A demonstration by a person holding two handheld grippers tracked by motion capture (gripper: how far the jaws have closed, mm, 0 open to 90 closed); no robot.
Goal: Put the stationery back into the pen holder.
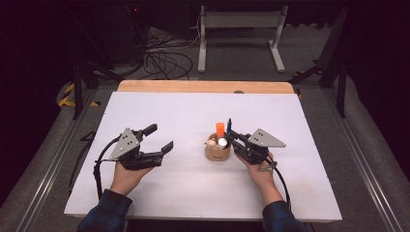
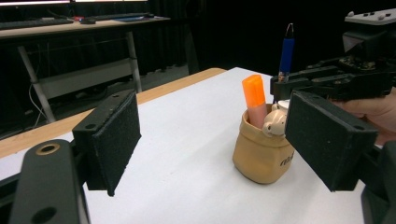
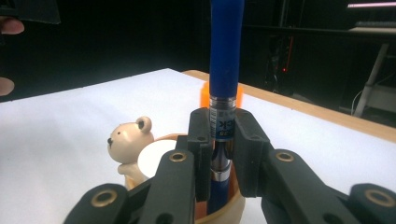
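Right gripper (image 3: 219,140) clamps the blue pen (image 3: 225,60) upright over the tan holder (image 2: 261,151); left gripper (image 1: 157,140) stands open.

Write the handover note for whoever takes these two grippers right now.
Right gripper: shut on the blue pen, held upright over the tan holder, lower end at or just inside its mouth.
Left gripper: open, holding nothing, off to the holder's left above the white table.
Holder: stands mid-table with an orange marker in it and a small bear figure at its rim.
Done: pen gripped and lined up with the holder.
Left: whether the pen goes in or comes out cannot be told from here; finish that move, then open the right jaws.
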